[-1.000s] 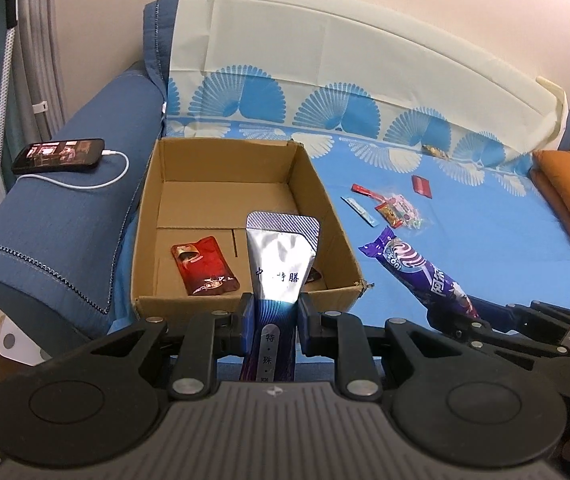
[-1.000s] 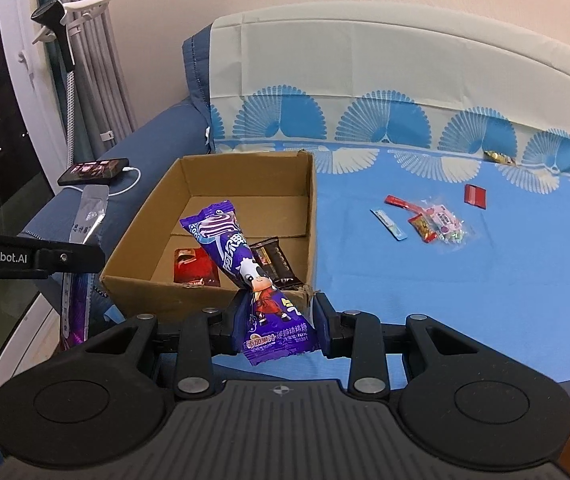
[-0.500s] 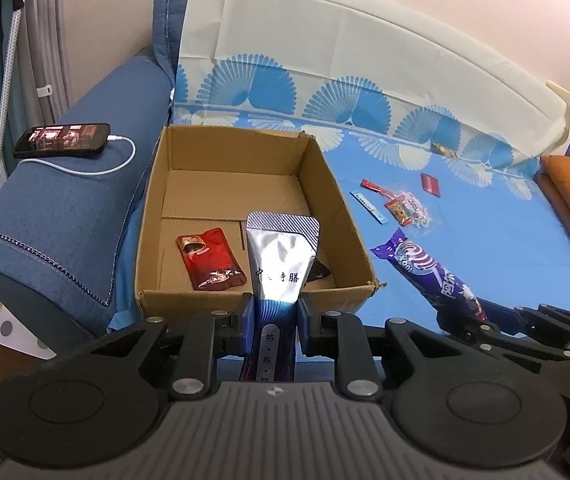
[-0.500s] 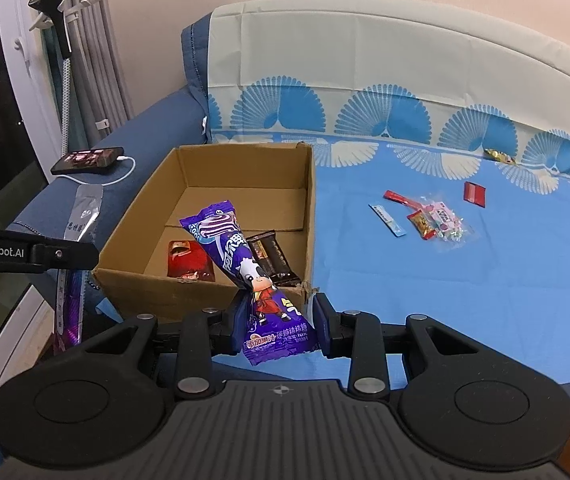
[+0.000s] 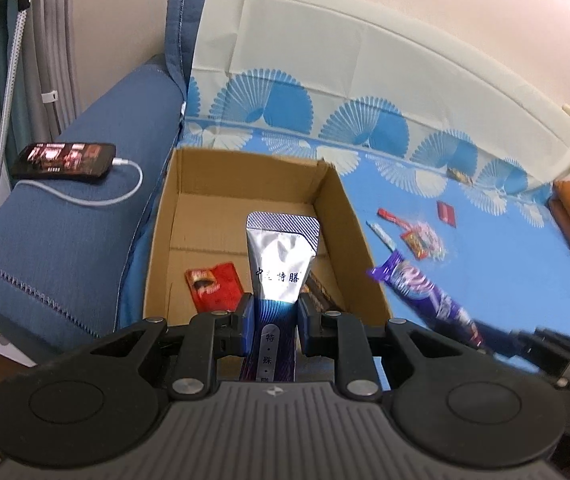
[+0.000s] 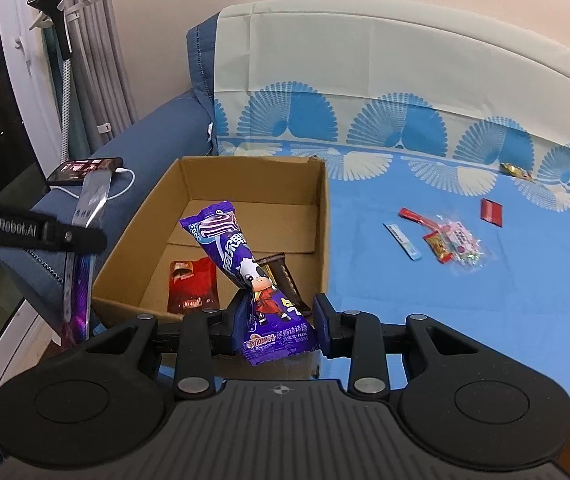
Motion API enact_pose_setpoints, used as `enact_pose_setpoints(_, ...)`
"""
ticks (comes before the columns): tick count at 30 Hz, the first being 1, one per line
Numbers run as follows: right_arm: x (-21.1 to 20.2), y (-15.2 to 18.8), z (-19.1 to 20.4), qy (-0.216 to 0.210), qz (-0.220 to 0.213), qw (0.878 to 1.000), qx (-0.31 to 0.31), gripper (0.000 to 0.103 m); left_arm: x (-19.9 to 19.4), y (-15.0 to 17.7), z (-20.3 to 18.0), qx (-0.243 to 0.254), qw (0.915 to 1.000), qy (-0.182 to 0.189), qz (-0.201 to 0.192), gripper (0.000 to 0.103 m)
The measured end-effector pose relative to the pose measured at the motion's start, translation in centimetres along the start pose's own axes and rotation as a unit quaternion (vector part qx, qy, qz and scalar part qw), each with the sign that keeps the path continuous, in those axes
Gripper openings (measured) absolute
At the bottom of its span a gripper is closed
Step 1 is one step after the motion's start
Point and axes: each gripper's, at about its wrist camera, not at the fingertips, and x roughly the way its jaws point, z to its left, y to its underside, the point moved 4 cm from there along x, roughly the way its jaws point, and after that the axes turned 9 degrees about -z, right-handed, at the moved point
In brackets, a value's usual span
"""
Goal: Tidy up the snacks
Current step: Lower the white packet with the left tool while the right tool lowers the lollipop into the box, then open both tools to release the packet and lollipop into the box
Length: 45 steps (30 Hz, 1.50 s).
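- The left gripper (image 5: 273, 314) is closed narrowly on a silver-and-blue pouch (image 5: 281, 256), whose flat sealed top stands up over the near part of the cardboard box (image 5: 157, 248).
- The right gripper (image 6: 279, 320) clamps the lower end of a purple candy packet (image 6: 231, 250), which leans up and left over the box's near wall.
- Inside the box, near its front, lie a red packet (image 6: 193, 286) and, to its right, a dark brown bar (image 6: 281, 270).
- The box sits at the left end of a blue sheet (image 6: 425, 312), just beside the sofa arm.
- Well right of the box, small loose snacks (image 6: 445, 240) lie scattered on the sheet.
- A phone (image 5: 63, 160) rests on the sofa arm (image 5: 65, 240), a white cable plugged in.
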Motion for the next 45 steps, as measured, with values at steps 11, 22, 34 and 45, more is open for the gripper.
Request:
enact_pose_setpoints(11,5.3,-2.7,0.2,-0.014,0.010,1.000,0.004,0.036,4.7,-3.8,0.8,-0.012,0.9998,-0.016,-0.004,0.024)
enact_pose_setpoints(22,12.1,-3.1,0.5,-0.027,0.041,0.999,0.017,0.036,11.8,-4.8,1.8,-0.016,0.9988,-0.035,0.029,0.024)
enact_pose_setpoints(34,18.0,-1.7,0.2,-0.031,0.081,0.996,0.021,0.036,18.6,-3.8,3.3,-0.015,0.9956,-0.054,0.075,0.024)
enact_pose_setpoints(45,20.8,-1.2,-0.1,-0.031,0.113,0.993,0.029,0.079,20.4,-3.1,4.3,-0.008,0.9924,-0.092,0.081,0.103)
